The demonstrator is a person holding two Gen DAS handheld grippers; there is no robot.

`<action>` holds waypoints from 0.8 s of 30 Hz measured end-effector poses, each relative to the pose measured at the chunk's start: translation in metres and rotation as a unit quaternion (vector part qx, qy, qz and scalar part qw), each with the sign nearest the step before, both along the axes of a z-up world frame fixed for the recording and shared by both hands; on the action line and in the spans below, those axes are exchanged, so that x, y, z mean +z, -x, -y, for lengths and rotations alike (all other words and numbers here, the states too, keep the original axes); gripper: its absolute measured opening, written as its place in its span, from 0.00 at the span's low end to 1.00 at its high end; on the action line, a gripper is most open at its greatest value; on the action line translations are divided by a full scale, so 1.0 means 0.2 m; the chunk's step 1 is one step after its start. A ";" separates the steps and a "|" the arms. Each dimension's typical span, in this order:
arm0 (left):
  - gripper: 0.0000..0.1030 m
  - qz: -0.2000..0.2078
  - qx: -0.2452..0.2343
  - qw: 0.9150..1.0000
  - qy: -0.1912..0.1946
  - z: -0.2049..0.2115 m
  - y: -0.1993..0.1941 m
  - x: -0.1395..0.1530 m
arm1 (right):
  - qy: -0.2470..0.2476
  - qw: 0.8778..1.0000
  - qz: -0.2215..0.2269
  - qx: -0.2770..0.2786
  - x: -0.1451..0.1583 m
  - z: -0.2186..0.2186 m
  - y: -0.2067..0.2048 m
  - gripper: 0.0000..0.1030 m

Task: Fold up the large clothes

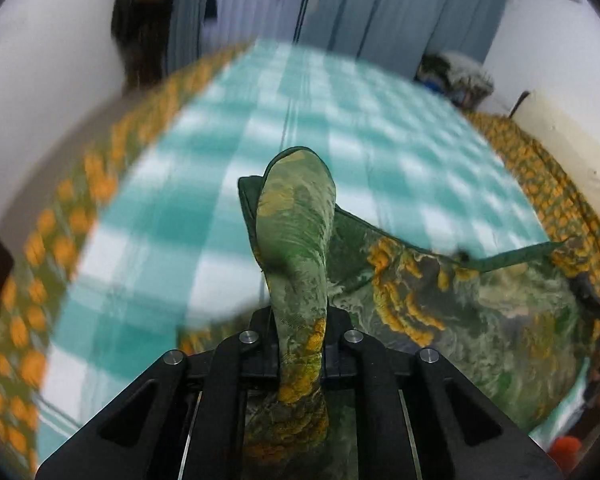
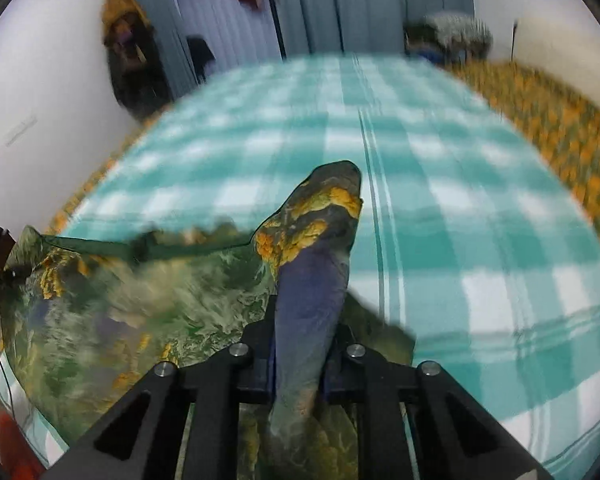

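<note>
A large green garment with orange and cream print [image 1: 460,320] hangs stretched between my two grippers above a bed. My left gripper [image 1: 300,320] is shut on one bunched corner of it, which sticks up past the jaws. The cloth spreads to the right in the left wrist view. My right gripper [image 2: 304,344] is shut on the other corner of the garment [image 2: 140,304], whose bluish inner side shows; here the cloth spreads to the left. Its taut dark green hem [image 2: 172,246] runs between the grips. Both views are motion-blurred.
The bed carries a teal and white checked sheet [image 1: 260,128] over a green and orange patterned cover [image 1: 560,192]. White walls flank it. Blue-grey curtains [image 2: 360,4] and hanging dark clothes [image 2: 136,60] stand beyond the far edge. A pile of things [image 1: 456,76] sits at the far right corner.
</note>
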State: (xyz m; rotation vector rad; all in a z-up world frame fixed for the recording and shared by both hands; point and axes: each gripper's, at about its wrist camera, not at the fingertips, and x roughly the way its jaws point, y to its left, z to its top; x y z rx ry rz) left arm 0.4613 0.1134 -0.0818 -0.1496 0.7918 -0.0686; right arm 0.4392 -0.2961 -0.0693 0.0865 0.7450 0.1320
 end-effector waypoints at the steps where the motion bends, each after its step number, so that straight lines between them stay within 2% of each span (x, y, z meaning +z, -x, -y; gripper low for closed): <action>1: 0.09 0.017 0.003 1.000 -0.014 0.02 -0.02 0.02 | 0.005 1.000 0.023 -0.007 0.04 0.00 0.00 0.15; 3: 0.09 0.039 0.010 0.998 -0.053 0.07 -0.07 -0.01 | 0.013 0.999 0.038 -0.022 0.04 0.00 -0.02 0.15; 5: 0.09 0.027 0.012 0.997 -0.073 0.10 -0.12 -0.14 | 0.022 0.999 0.012 -0.040 -0.07 0.03 -0.07 0.15; 9: 0.10 -0.047 0.020 0.996 -0.076 0.06 -0.11 -0.62 | 0.007 0.995 -0.086 -0.055 -0.46 0.08 -0.13 0.15; 11: 0.11 -0.054 0.026 0.996 -0.058 0.04 -0.07 -0.77 | -0.017 0.993 -0.105 -0.045 -0.60 0.08 -0.12 0.16; 13: 0.12 -0.040 0.042 0.998 -0.035 0.02 -0.04 -0.79 | -0.028 0.995 -0.088 -0.046 -0.65 0.08 -0.10 0.17; 17: 0.13 -0.035 0.035 0.998 -0.044 0.03 -0.06 -0.81 | -0.052 0.995 -0.070 -0.054 -0.71 0.12 -0.09 0.17; 24: 0.14 -0.028 0.034 0.999 -0.028 0.01 -0.04 -0.83 | -0.073 0.995 -0.052 -0.054 -0.73 0.12 -0.07 0.17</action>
